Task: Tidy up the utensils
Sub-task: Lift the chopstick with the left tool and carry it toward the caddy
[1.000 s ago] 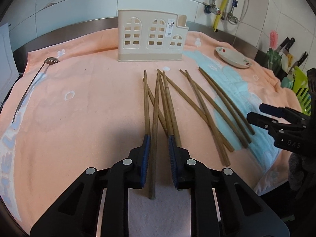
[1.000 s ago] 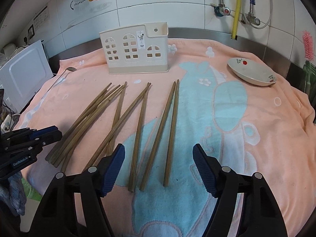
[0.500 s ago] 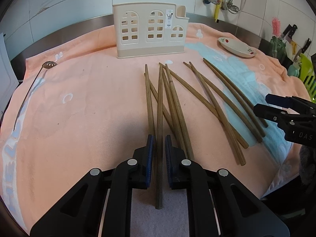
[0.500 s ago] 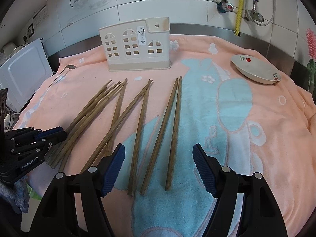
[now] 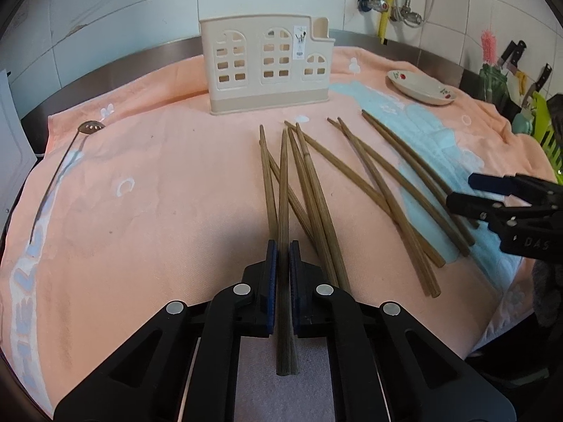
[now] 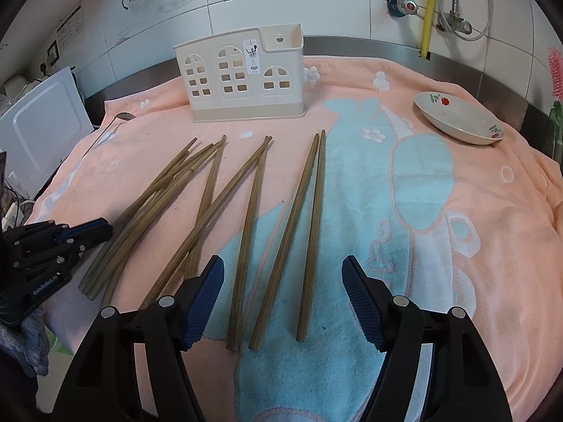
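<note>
My left gripper (image 5: 280,267) is matte black plastic with blue ribbed pads (image 5: 270,274) and round silver screws. My right gripper (image 6: 283,293) matches it, its black body carrying faint white lettering in the left view.

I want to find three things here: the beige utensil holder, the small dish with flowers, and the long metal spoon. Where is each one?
utensil holder (image 6: 242,81): right wrist view, its front wall.
small dish (image 6: 457,119): right wrist view, its inner bowl.
metal spoon (image 5: 90,127): left wrist view, its perforated head.

White tiled wall (image 6: 316,7) behind a steel counter edge (image 6: 369,47).
</note>
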{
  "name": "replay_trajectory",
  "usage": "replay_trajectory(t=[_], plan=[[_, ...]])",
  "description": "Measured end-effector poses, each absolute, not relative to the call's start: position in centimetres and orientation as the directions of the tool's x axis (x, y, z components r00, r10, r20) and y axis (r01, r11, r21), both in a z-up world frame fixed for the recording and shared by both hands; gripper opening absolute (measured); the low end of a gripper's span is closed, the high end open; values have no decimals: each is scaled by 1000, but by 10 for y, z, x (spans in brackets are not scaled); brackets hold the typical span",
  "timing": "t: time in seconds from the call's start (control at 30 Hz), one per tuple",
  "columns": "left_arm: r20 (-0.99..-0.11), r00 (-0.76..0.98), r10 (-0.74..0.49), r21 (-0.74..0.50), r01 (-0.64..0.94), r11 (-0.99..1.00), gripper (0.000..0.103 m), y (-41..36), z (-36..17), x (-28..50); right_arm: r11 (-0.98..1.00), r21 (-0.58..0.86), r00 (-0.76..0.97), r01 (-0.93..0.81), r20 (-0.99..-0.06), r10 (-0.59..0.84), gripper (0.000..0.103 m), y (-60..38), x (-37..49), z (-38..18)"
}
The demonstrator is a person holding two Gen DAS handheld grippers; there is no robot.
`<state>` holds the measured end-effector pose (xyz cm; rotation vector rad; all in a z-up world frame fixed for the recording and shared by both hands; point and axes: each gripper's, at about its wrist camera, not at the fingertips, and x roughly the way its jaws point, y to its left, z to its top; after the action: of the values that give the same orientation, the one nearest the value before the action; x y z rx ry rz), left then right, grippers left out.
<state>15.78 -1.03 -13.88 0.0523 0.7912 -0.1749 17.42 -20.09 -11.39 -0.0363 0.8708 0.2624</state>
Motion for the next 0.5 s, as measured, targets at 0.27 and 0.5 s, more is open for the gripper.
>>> replay_trajectory(t=[0.27, 0.5], plan=[[-690, 710, -142, -31, 167, 985, 5, -1, -126, 156, 968, 103, 605, -228, -764, 223, 56, -204, 180, -117], [-672, 725, -154, -58, 156, 986, 5, 8, -117, 155, 971, 113, 603, -212, -766, 221, 42, -207, 184, -120]])
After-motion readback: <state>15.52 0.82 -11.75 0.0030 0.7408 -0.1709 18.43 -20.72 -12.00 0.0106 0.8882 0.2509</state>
